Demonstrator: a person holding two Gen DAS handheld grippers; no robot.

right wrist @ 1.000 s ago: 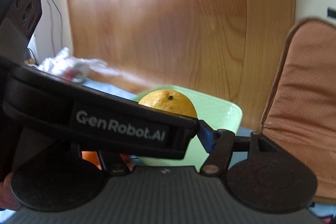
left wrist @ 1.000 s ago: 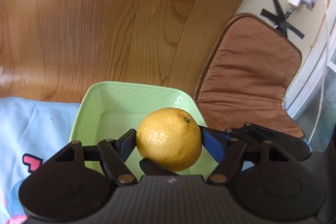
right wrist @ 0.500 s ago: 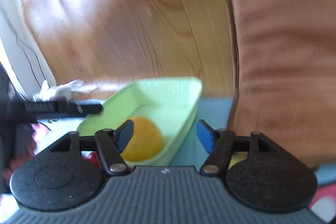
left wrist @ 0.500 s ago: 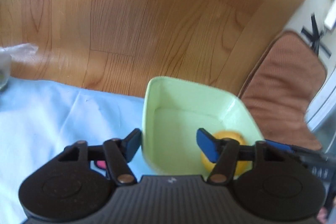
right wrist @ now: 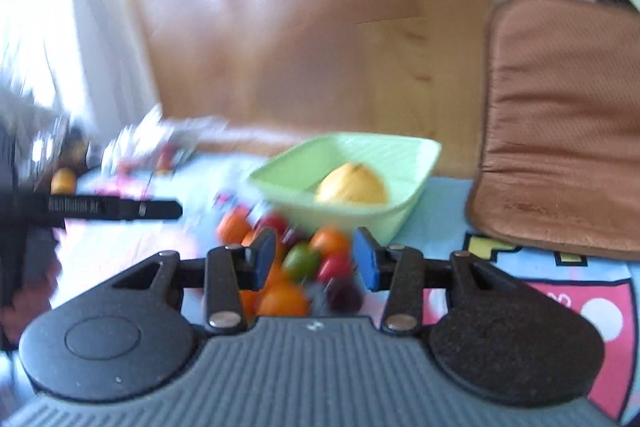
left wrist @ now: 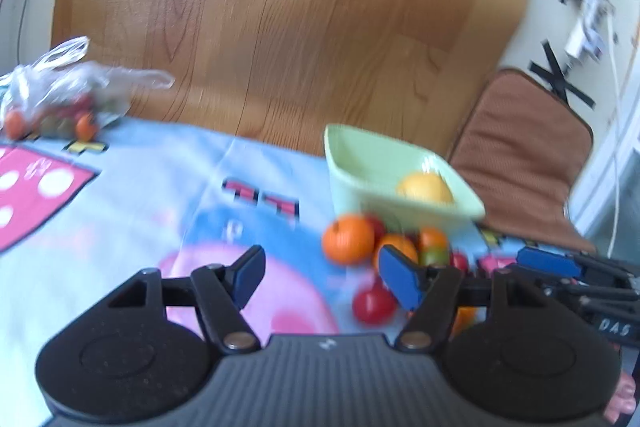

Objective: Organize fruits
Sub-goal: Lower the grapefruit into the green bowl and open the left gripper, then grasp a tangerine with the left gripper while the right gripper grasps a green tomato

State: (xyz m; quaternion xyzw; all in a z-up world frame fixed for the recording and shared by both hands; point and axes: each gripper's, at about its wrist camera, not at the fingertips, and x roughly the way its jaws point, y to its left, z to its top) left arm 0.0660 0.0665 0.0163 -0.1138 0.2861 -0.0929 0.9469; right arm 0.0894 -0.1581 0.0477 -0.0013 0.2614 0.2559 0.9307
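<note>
A wooden floor (left wrist: 280,27) fills the top of both views, and a brown cushion (right wrist: 560,131) lies at the right. Lower down there is a light blue cloth (left wrist: 160,195) with pink cartoon shapes, and the fruit sits on it.

A pale green bowl (left wrist: 360,163) stands right of the middle in the left view. One big yellow fruit (left wrist: 425,187) rests inside it. Just in front of the bowl lies a heap of little fruits (right wrist: 304,259): orange, red and one green. The heap touches the bowl's near wall. At the far left of the left view a clear plastic bag (left wrist: 64,95) holds more small fruits.

The left tongs (left wrist: 320,275) are apart, with only the cloth between them. They have just spread a bit wider. The right tongs (right wrist: 314,259) are apart too, and they have just closed in a little. In the right view the heap shows between their blue tips, but the tips do not press on any fruit. The picture is blurry there.

I think the big fruit is done and the step now is picking the next one. The next move needs one pair of tongs to go low over the heap, choose just one small round fruit, and squeeze gently so it does not roll away.
</note>
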